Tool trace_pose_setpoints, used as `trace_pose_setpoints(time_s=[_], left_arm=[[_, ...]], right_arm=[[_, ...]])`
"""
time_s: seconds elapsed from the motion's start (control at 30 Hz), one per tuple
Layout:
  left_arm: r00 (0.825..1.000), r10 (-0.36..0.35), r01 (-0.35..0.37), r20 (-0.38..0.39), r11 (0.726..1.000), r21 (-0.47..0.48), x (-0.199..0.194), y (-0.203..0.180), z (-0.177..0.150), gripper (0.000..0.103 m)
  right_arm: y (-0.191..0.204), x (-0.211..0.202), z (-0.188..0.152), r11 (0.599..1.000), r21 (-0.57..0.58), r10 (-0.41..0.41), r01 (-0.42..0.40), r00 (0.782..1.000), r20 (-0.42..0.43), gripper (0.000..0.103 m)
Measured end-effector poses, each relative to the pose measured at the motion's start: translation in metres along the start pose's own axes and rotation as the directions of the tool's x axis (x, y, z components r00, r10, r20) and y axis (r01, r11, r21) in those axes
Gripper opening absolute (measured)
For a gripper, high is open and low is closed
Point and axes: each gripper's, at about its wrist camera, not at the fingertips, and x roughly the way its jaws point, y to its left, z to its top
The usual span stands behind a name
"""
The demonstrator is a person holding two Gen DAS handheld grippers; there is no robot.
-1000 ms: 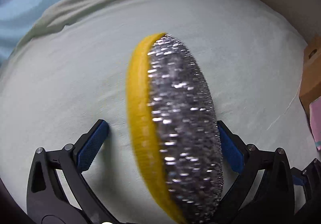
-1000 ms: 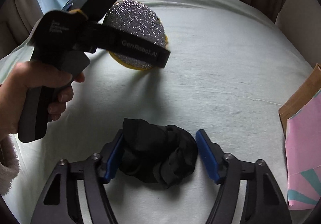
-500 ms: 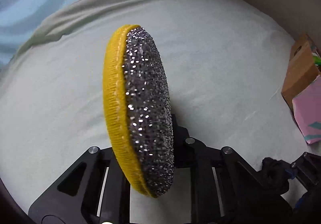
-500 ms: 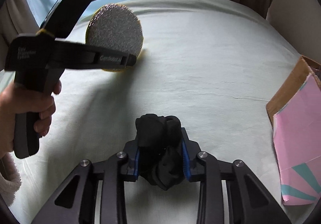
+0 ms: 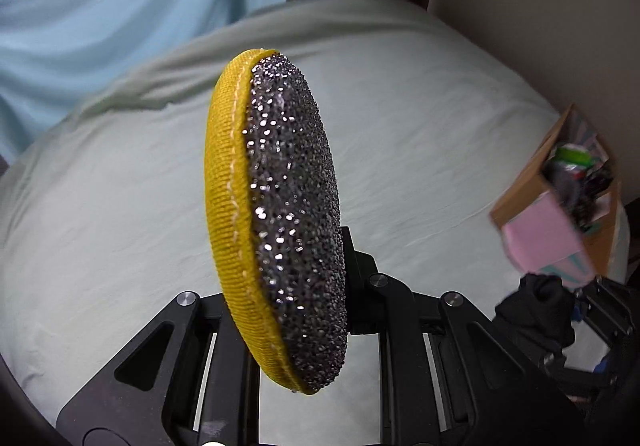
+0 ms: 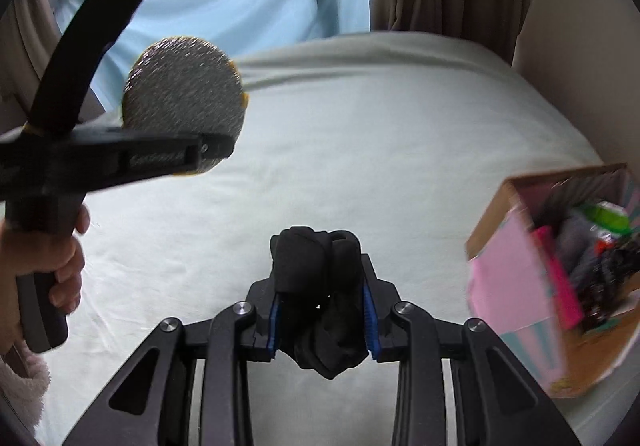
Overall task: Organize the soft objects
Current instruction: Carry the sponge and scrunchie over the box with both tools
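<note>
Count: 1 round scrubbing pad (image 5: pixel 276 214), 1 bundle of black cloth (image 6: pixel 320 294), 1 cardboard box (image 6: pixel 560 286), 2 grippers.

Left gripper (image 5: pixel 280 310): jaws closed tight on the scrubbing pad, clamping its lower part. Pad is held up off the pale green bedsheet (image 5: pixel 400 118), standing on edge. Long axis runs near vertical in the left wrist view, top tipped slightly left. Yellow fabric side faces left, silver metallic mesh side faces right. In the right wrist view the mesh face is turned toward the camera, pad at upper left.

Right gripper (image 6: pixel 323 320): jaws nearly closed, blue pads (image 6: pixel 273 320) pressing both sides of the black cloth. Cloth is bunched and upright between the fingers, its top sticking out past the tips, its bottom hanging below them, above the sheet.

Box sits on the bed at the right, open top tilted toward the cameras, pink panel on its near side. Several items inside; blurred, can't count them. Box is well apart from the pad, nearer the black cloth.
</note>
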Motion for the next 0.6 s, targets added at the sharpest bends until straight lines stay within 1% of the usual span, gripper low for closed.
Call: trace_pose_setpoints(time_s=[0.2, 0.23, 0.37, 0.5, 0.6], left_arm=[[0.999, 0.047, -0.047, 0.026, 0.999, -0.011, -0.067, -0.036, 0.017, 0.013], [0.998, 0.049, -0.048, 0.029, 0.999, -0.021, -0.077, -0.044, 0.020, 0.013], [0.998, 0.051, -0.049, 0.034, 0.997, -0.065, -0.113, -0.081, 0.030, 0.013], [0.999, 0.036, -0.032, 0.036, 0.993, -0.117, -0.137, -0.123, 0.043, 0.013], [0.999, 0.032, -0.026, 0.042, 0.990, -0.138, -0.144, -0.160, 0.055, 0.013]], right_arm=[[-0.028, -0.065, 0.035, 0.999, 0.006, 0.036, -0.036, 0.999, 0.031, 0.029], [-0.034, -0.078, 0.043, 0.999, -0.001, 0.041, -0.041, 0.998, 0.037, 0.029], [-0.057, -0.109, 0.066, 0.998, -0.012, 0.060, -0.060, 0.997, 0.046, 0.029], [-0.097, -0.145, 0.082, 0.998, -0.015, 0.058, -0.057, 0.997, 0.057, 0.029], [-0.134, -0.163, 0.092, 0.999, -0.009, 0.048, -0.047, 0.997, 0.057, 0.029]])
